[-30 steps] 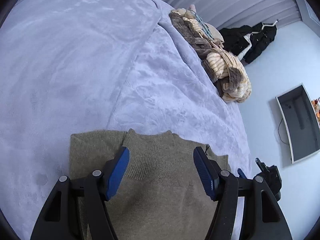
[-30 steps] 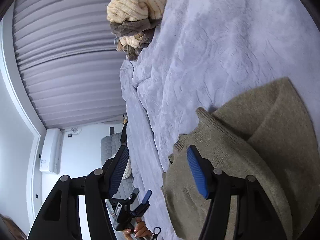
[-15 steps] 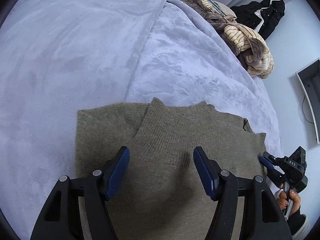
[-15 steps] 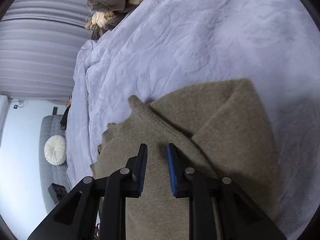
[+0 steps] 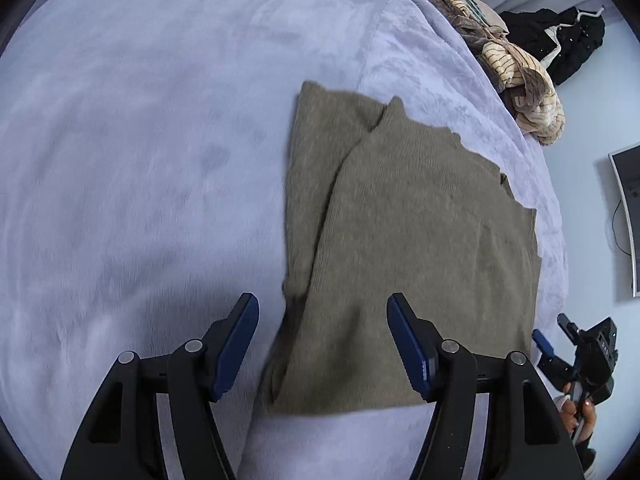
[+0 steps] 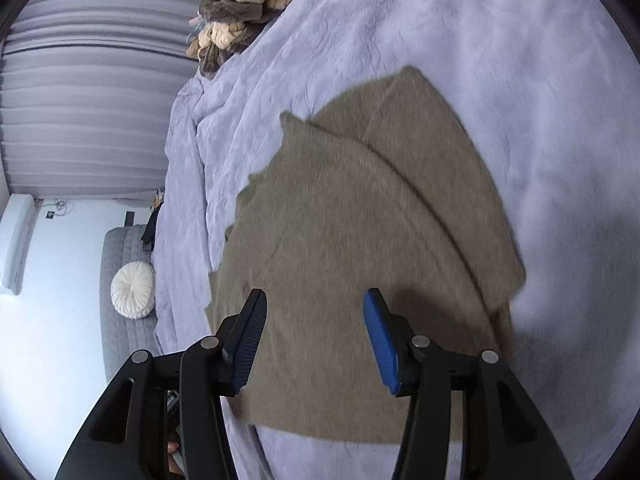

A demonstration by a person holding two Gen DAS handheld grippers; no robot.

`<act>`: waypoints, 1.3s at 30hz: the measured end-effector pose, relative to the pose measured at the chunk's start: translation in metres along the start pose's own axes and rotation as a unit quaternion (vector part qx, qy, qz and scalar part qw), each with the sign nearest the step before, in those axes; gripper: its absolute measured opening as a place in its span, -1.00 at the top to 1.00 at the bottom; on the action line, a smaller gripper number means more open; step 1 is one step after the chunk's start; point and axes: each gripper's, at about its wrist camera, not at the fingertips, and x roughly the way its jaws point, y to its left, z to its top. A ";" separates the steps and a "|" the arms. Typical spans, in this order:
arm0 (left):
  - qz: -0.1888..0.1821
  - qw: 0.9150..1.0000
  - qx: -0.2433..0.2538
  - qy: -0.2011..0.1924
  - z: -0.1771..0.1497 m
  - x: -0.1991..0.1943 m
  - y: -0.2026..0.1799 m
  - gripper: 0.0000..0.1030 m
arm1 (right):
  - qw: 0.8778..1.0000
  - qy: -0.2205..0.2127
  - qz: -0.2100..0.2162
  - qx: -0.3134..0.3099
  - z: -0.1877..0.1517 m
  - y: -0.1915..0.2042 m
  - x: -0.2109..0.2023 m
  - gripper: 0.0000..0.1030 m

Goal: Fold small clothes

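A: Since a second ago the left claw [image 5: 322, 344] has drawn back off the sweater [image 5: 408, 240]. Then it sat over the collar end; now the whole garment shows, and the near hem lies between its fingers. The right claw [image 6: 314, 340] was nearly closed half a second ago, low over the knit. Now its jaws stand wide apart.

B: Where does the sweater lie?

A: Flat on the bed [image 5: 140, 140], toward the bed's right edge as the left view frames it. One side panel is turned in over the body; the diagonal fold line runs from the collar down to the near hem. No corner hangs off the edge.

B: Why there?

A: Judgement only: the plush cover gives a broad soft surface to fold on. The pile [image 5: 520, 68] of striped knits sits well apart at the far end, likely the waiting stock.

B: The claws now?

A: Both released, gripping nothing. The left hovers at the near hem, fingers either side of the folded edge, and contact cannot be told. The right hangs above the middle of the near part; its shadow falls on the knit, which suggests it is off the cloth. Both views are motion-blurred.

B: Stage?

A: One fold laid, by the look. The opposite side, toward the bed edge, seems not yet turned in.
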 end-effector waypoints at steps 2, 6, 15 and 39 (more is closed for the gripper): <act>-0.013 0.999 -0.026 0.021 -0.020 0.002 0.008 -0.31 | 1.000 0.021 0.007 0.005 -0.028 -0.008 -0.008 -0.19; -0.035 0.995 -0.075 0.057 -0.050 0.019 0.020 -0.32 | 0.998 0.045 -0.011 0.037 -0.072 -0.036 -0.018 -0.20; -0.072 0.983 -0.166 0.021 -0.054 0.041 0.024 -0.63 | 0.986 -0.041 0.000 0.160 -0.066 -0.091 -0.025 -0.20; 0.029 0.999 -0.021 -0.006 -0.056 0.001 0.029 0.57 | 0.983 0.012 -0.185 -0.007 -0.050 -0.055 -0.019 0.74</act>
